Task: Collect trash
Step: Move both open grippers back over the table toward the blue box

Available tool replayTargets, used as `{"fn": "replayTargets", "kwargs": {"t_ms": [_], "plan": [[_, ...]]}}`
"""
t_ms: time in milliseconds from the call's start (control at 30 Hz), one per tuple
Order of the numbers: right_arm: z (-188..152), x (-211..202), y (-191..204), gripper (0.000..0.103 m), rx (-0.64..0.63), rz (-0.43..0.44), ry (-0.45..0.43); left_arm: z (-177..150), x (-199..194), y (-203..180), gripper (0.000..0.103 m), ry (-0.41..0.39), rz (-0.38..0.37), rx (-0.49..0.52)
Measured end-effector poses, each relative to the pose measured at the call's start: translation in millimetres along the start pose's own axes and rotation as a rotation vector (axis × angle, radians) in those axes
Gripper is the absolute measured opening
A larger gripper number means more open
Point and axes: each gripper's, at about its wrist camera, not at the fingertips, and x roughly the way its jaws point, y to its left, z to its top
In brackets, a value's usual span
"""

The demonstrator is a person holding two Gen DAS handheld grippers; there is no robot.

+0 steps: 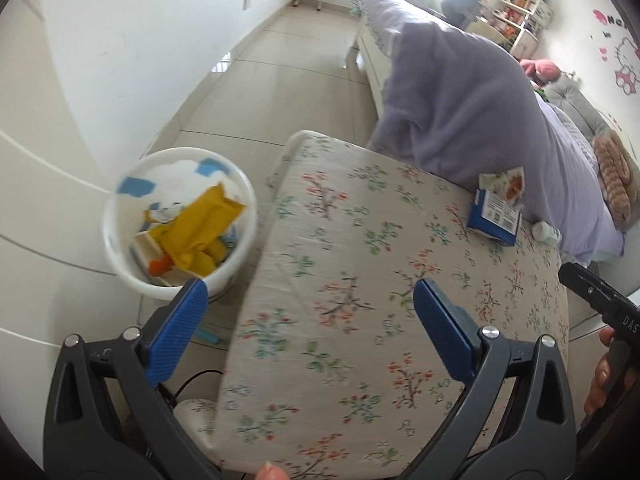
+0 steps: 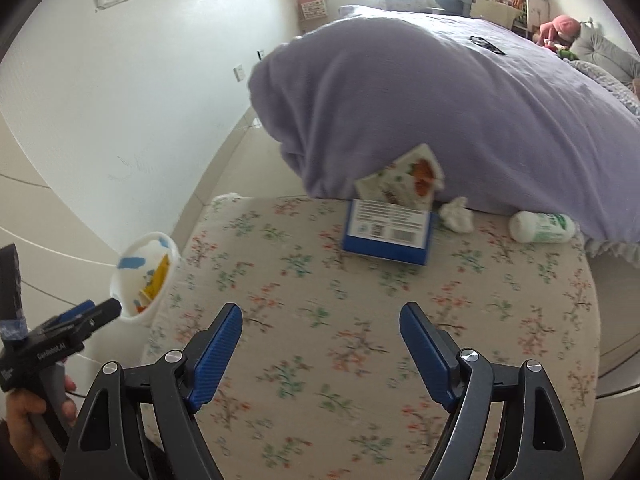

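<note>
Now: Two Empty Grippers Over the Flowery Cushion

Right now the round white plastic bin (image 1: pixel 180 224) sits on the pale tiled floor (image 1: pixel 280 60), at about nine o'clock from the flowery cloth cushion (image 1: pixel 360 280). Inside the bin lie a crumpled yellow wrapper (image 1: pixel 196 232), a small orange bit (image 1: pixel 160 266) and some white and blue scraps.

On the cushion, at about twelve o'clock in the right wrist view, a blue cardboard box (image 2: pixel 388 232) lies flat. A white carton with an orange picture (image 2: pixel 404 180) leans just behind it. Beside them, towards one o'clock, sits a crumpled white tissue (image 2: pixel 456 214). Further towards two o'clock a white plastic bottle with green print (image 2: pixel 542 226) lies on its side. A big purple blanket (image 2: pixel 440 100) hangs down behind all of these.

The left gripper (image 1: pixel 310 308) has its blue pads spread wide and nothing between them. The right gripper (image 2: pixel 322 340) is spread wide too and empty.
</note>
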Motion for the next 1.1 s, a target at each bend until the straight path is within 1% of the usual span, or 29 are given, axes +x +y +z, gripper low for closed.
{"fn": "replayTargets", "kwargs": {"t_ms": [133,267,467,600,667,767,933,1033,1067,1100], "plan": [[-3.6,-6.1,-27.4,0.083,0.000,-0.042,0.007,-0.3,8.2,-15.7,0.102,0.006,0.000,0.019],[-4.8,-7.6,-50.2,0.083,0.023,-0.056,0.019,-0.3,16.4,-28.7,0.102,0.014,0.000,0.033],[-0.7,-3.3,-93.3,0.083,0.140,-0.070,0.036,0.5,29.4,-51.9,0.102,0.037,0.013,0.065],[5.9,0.9,-116.5,0.083,0.191,-0.113,0.026,4.8,34.4,-71.1,0.102,0.031,0.001,0.106],[10.5,4.4,-126.7,0.083,0.212,-0.129,0.021,6.2,39.7,-82.2,0.102,0.031,0.009,0.142],[16.2,10.9,-145.2,0.083,0.269,-0.125,0.012,8.9,54.9,-97.9,0.102,0.042,0.012,0.181],[22.2,27.3,-177.5,0.083,0.400,-0.098,0.016,13.8,80.3,-121.3,0.102,0.070,-0.021,0.185],[24.9,33.5,-191.4,0.082,0.453,-0.086,0.024,21.6,94.9,-136.9,0.102,0.076,-0.009,0.210],[25.2,34.7,-196.6,0.080,0.468,-0.094,0.027,26.1,99.3,-141.4,0.102,0.075,-0.004,0.219],[25.5,34.5,-198.9,0.076,0.475,-0.105,0.028,29.9,102.1,-145.1,0.102,0.074,-0.001,0.225]]}}
